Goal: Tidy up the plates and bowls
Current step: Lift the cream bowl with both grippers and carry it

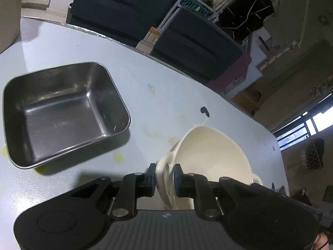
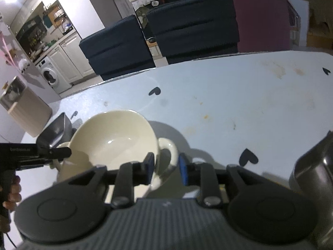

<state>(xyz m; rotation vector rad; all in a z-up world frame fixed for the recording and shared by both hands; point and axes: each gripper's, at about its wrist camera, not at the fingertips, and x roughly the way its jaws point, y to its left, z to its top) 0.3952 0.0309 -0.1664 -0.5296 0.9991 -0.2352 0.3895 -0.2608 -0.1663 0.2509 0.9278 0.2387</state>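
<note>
Bowl: cream, two-handled, tilted on my table | tray: steel, empty, well left of bowl | left gripper: jaws narrow, clamped on one bowl handle | right gripper: jaws straddle other handle; contact I cannot tell.

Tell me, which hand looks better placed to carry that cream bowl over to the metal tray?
Probably the left. The left gripper pinches one handle of the bowl, with the tray beside it; the right gripper only straddles the other handle.
</note>
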